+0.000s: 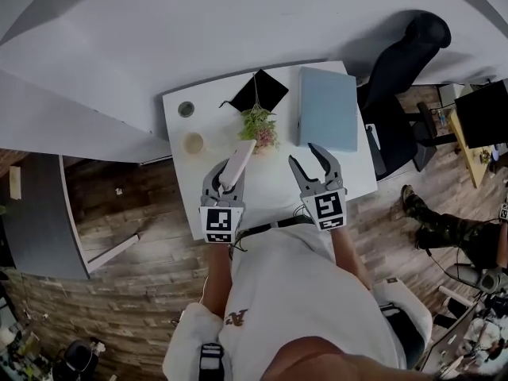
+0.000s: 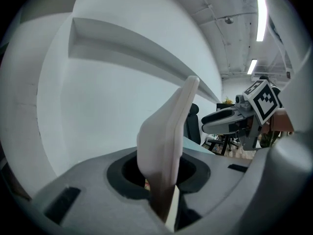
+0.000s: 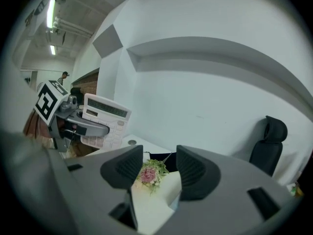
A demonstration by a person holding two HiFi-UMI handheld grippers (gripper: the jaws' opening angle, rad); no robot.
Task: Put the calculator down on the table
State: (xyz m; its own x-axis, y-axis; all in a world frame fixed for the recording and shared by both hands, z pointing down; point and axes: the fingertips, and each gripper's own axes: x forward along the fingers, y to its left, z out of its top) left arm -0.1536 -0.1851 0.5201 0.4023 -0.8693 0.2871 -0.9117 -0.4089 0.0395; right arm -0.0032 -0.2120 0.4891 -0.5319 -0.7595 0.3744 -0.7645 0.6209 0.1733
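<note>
— Left tongs (image 1: 225, 177) first?
— Clamped on the calculator (image 1: 238, 163), low on its body. Held it nearly upright, tipped a little toward the far side.

— And the right tongs (image 1: 308, 161)?
— Stood open, with nothing between. Showed only the small pink-flowered plant (image 1: 258, 125) farther off through the gap. Hovered over the near middle of the surface (image 1: 278, 193), to the right of the left pair, touching nothing.

— Down yet?
— Seemingly not. Hung above the surface, just left of the plant and to the right of the round beige cup (image 1: 193, 143). Appeared in the right gripper view with keys and display turned toward that camera, apparently clear of the white top. Could not rule out contact at the lower edge, hidden behind the tongs.

— Left to do?
— Most of it, at a guess: lowering onto a bare patch, laying flat, letting go, backing away. Looked free enough on the near half. Looked more crowded on the far half, with the plant, a flat black item (image 1: 260, 92) and a pale blue book (image 1: 327, 108).
</note>
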